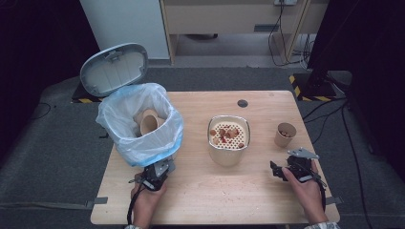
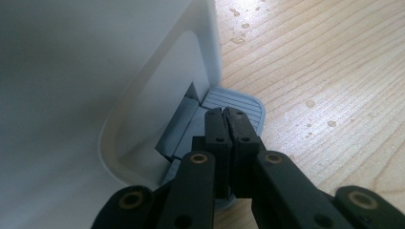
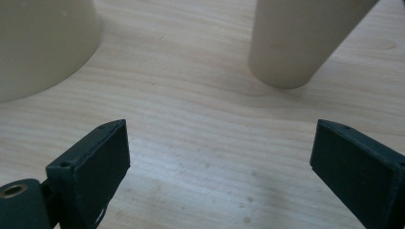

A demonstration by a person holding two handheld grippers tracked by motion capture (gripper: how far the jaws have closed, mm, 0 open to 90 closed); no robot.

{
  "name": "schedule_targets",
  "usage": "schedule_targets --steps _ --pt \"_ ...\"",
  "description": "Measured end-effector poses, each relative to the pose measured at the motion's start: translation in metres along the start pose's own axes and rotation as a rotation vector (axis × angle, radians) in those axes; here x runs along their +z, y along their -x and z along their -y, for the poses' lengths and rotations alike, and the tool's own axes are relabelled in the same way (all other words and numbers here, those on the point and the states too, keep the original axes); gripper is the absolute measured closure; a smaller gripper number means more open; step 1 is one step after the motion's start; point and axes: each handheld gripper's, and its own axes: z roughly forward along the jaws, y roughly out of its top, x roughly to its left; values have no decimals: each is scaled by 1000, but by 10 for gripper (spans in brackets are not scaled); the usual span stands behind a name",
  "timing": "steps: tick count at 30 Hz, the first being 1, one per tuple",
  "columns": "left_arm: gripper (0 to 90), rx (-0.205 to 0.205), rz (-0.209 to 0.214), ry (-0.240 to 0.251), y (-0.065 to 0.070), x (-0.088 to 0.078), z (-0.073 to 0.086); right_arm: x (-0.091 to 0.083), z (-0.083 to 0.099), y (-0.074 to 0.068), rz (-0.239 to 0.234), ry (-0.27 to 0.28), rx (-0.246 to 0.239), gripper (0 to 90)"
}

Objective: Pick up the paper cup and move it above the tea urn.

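Pressing down on the grey foot pedal [image 2: 239,102] at the base of the white pedal bin [image 1: 143,125], the left gripper [image 1: 155,175] has its two black jaws closed tight against each other with nothing between them, their tips resting on the ribbed pedal as the left gripper view shows. The person's left hand [image 1: 145,200] grips it at the near edge of the wooden table [image 1: 215,191]. Over on the near right, the right gripper [image 1: 282,171] sits in the right hand [image 1: 305,191], just above the tabletop, its jaws spread wide and holding nothing; bare wood lies between them in the right gripper view.

Behind the left gripper, the bin stands on the left part of the table, lined with a pale blue plastic bag [image 1: 119,124] that folds over its rim. Brown paper cups [image 1: 149,122] lie inside it. Its grey lid [image 1: 113,68] is tipped up and back, open.

Near the table's middle stands a cream container with a perforated strainer top [image 1: 229,136], with small reddish-brown bits lying on the strainer. To the right of it, well apart, a small brown paper cup [image 1: 285,134] stands upright beyond the right gripper, with some dark bits inside. Farther back, a round dark cable port [image 1: 242,103] sits in the tabletop.
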Motion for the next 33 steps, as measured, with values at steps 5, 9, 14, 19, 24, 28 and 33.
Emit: schedule_targets --steps 5,9,14,19,24,28,33 --pt "876 0 1 1 0 0 0 -5 -7 11 36 29 34 86" --pt "875 1 -1 0 0 0 0 -4 -13 17 38 29 37 88" --pt "876 -2 1 3 0 0 0 -1 -24 27 46 23 42 96" --pt "876 -2 1 2 0 0 0 10 -41 38 45 38 44 121" --pt "876 -2 3 2 -1 0 0 26 -48 47 34 51 81 142" --pt "876 -3 4 2 -1 0 0 34 -52 50 31 63 75 165" --pt "876 -4 5 2 -1 0 0 49 -50 53 10 84 100 183"
